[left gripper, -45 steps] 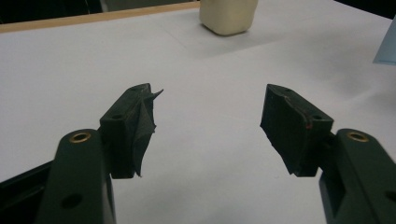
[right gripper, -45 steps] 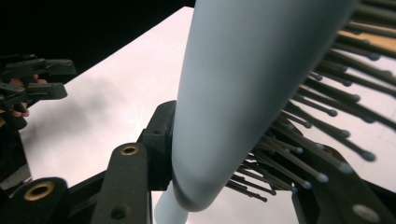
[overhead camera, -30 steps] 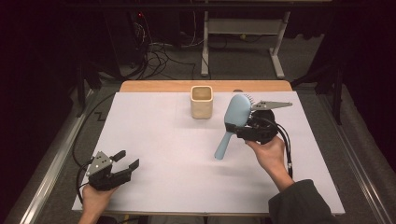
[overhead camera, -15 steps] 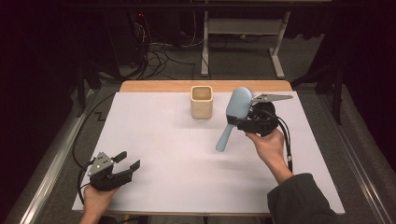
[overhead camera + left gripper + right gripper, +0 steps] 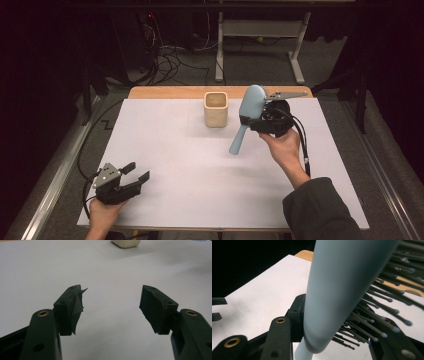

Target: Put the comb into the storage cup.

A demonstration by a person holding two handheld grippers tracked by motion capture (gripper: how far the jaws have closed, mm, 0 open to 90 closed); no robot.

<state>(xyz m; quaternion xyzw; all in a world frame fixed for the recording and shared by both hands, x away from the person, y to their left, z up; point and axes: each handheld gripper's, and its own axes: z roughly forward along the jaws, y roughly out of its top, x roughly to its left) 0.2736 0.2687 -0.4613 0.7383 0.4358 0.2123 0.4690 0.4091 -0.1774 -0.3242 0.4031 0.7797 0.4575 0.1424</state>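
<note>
Right claw (image 5: 256, 121) clamps a smooth pale-blue hairbrush (image 5: 248, 116) (ball-tipped dark bristles); left claw (image 5: 134, 179) gapes open, holding nothing.

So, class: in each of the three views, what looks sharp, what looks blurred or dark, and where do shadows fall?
High view: white table cover evenly lit, surroundings dark. Left gripper view: open black jaws sharp, beige square cup soft, faint shadows top right. Right gripper view: pale blue plastic hairbrush blurred by closeness, its bristles crisper, background black.

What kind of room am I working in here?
Probably a lab or recording workstation: a white-covered wooden table, tangled black cables on the grey floor behind, and a grey metal desk frame beyond.
</note>
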